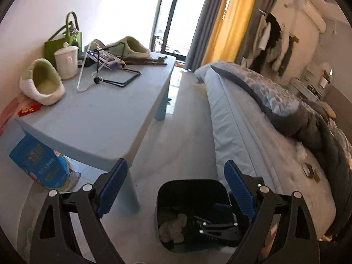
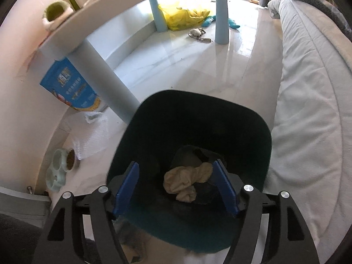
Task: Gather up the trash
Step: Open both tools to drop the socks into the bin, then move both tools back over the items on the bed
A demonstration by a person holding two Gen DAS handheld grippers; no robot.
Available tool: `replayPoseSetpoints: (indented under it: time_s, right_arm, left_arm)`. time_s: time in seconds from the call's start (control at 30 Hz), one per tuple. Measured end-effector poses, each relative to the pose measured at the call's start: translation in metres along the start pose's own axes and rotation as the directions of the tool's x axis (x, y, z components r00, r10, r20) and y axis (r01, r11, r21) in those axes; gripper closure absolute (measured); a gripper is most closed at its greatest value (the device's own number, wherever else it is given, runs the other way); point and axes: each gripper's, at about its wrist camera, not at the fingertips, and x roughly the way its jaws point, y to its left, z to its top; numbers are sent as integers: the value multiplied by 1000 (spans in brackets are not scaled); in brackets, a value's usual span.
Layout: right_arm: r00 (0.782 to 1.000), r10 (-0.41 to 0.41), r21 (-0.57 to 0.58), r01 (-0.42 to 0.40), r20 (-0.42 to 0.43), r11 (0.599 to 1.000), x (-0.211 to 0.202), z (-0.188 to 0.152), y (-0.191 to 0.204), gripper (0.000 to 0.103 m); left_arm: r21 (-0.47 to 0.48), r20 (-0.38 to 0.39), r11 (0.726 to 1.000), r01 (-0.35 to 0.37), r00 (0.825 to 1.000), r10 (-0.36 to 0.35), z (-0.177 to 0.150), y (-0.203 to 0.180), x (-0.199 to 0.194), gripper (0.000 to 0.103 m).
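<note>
1. Right gripper (image 2: 177, 189), lower centre, jaws wide over the dark bin (image 2: 261, 132); crumpled tan trash (image 2: 187, 181) lies loose inside.
2. Left gripper (image 1: 176, 189) wide, empty.
3. Lift the right gripper straight, clear of the rim.

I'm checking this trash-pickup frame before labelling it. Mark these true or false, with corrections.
1. The crumpled beige wad lies inside the dark square bin. True.
2. The right tongs clamp the wad. False: their blue pads stand open on either side of it, over the bin.
3. The left tongs are empty. True.
4. The bin stands on the pale blue table. False: it stands on the floor between the table and the bed.
</note>
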Motion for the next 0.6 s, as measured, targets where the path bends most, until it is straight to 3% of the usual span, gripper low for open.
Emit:
replayPoseSetpoints:
  time_s: [0.27, 0.6]
  right_arm:
    - [994, 44, -41, -40, 99, 998, -51, 4, 6, 24]
    - [973, 25, -54, -13, 229, 998, -111, 0, -20, 21]
  left_arm:
    - [70, 21, 997, 10, 1000, -11, 3, -30, -4, 5]
    - [68, 0, 996, 66, 998, -66, 6, -72, 5, 5]
